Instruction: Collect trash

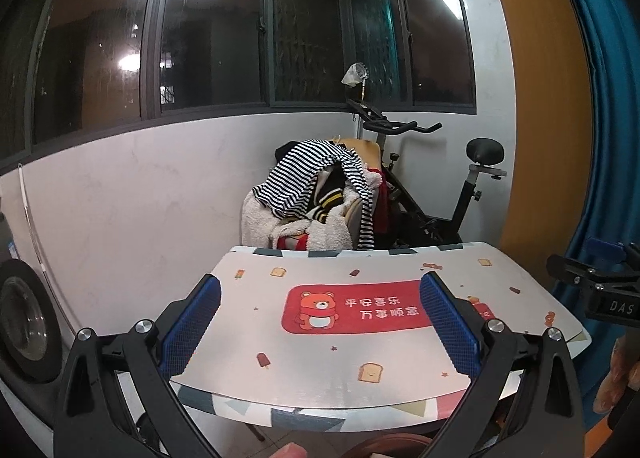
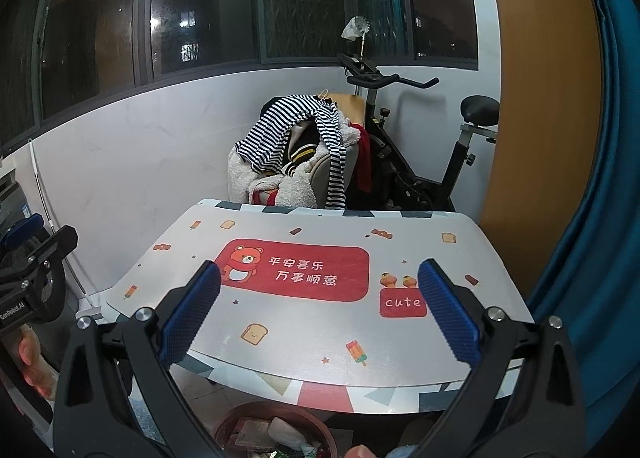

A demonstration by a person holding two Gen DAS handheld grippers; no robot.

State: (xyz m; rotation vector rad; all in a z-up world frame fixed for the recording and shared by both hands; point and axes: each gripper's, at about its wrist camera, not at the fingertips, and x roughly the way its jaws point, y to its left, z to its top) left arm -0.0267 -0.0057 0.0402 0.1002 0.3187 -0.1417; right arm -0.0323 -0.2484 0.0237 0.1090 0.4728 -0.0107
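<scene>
1. Your left gripper (image 1: 320, 314) hangs over the near edge of the table (image 1: 360, 394), its blue pads (image 1: 192, 322) spread wide with nothing between them.
2. Your right gripper (image 2: 320, 310) is just as wide apart and empty, above the same table (image 2: 304, 342).
3. In the left wrist view your right gripper (image 1: 600, 290) shows at 3 o'clock; in the right wrist view your left gripper (image 2: 28, 278) shows at 9 o'clock.
4. The trash (image 2: 280, 434) lies in a reddish round bin (image 2: 320, 424) on the floor at 6 o'clock in the right wrist view, just under the table's near edge. What the pieces are you cannot tell.
5. The red bear panel (image 2: 296, 270) sits mid-table, the "cute" label (image 2: 400, 302) toward 3 o'clock from it.
6. Beyond the table at 12 o'clock stands a chair heaped with clothes (image 2: 296, 149), an exercise bike (image 2: 400, 137) just beside it toward 2 o'clock.
</scene>
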